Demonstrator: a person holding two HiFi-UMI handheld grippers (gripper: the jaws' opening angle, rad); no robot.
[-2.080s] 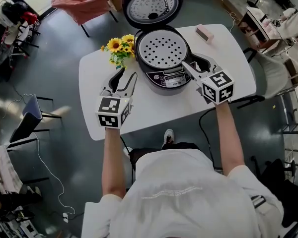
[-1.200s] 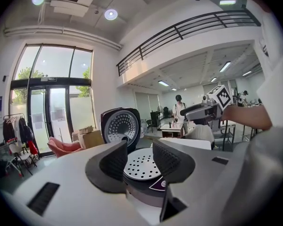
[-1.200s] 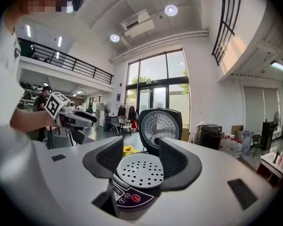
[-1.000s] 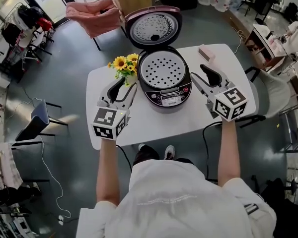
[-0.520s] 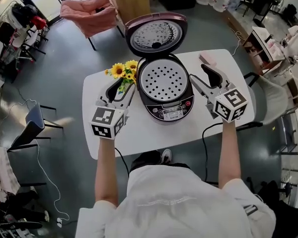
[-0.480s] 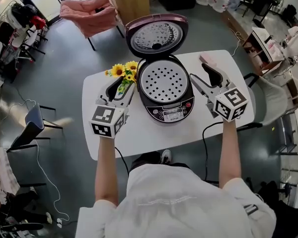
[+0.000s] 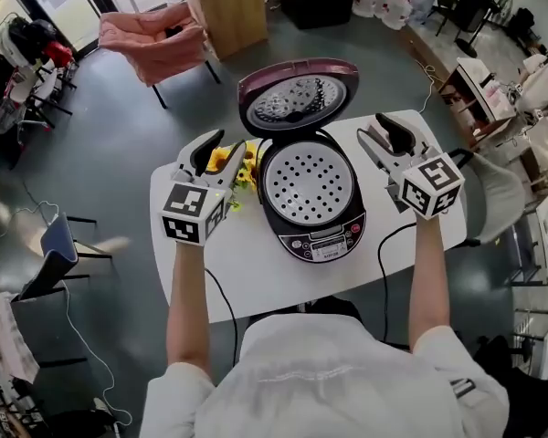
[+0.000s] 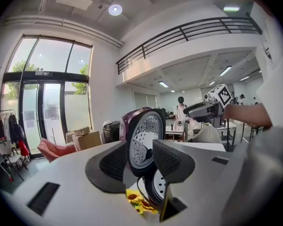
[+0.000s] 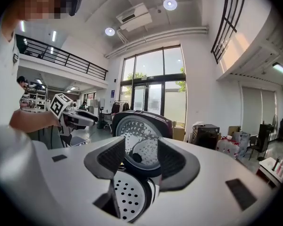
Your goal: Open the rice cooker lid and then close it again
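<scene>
A maroon, round-bodied rice cooker (image 7: pixel 297 235) stands near the middle of a white rounded table (image 7: pixel 247 276), its control panel (image 7: pixel 327 245) facing the person. Its domed lid (image 7: pixel 297 94) is swung up on the hinge at the cooker's far side, with the silvery dotted inner face turned toward the person. The pot mouth below it is covered by a round perforated metal steam tray (image 7: pixel 308 181).

The left gripper (image 7: pixel 226 144) is held in the air just to the left of the rice cooker, beside its far rim. Its jaws stand well apart and grip nothing — in the left gripper view the raised lid only shows through the gap, beyond the pads. The right gripper (image 7: pixel 376 128) hangs just to the right of the rice cooker, near the hinge side (roughly mirroring the left one). Its jaws have just been closing a little, yet they stand parted with nothing pressed between them; lid and tray appear behind the gap.

A small bunch of yellow sunflowers (image 7: pixel 248 173) sits close against the rice cooker's left side, partly hidden under the left gripper. A black cord (image 7: pixel 380 263) drops off the table edge to the cooker's right front. Beyond the rice cooker, on the grey floor, stand a pink cushioned chair (image 7: pixel 151 39) and a light wooden box (image 7: pixel 224 3).
</scene>
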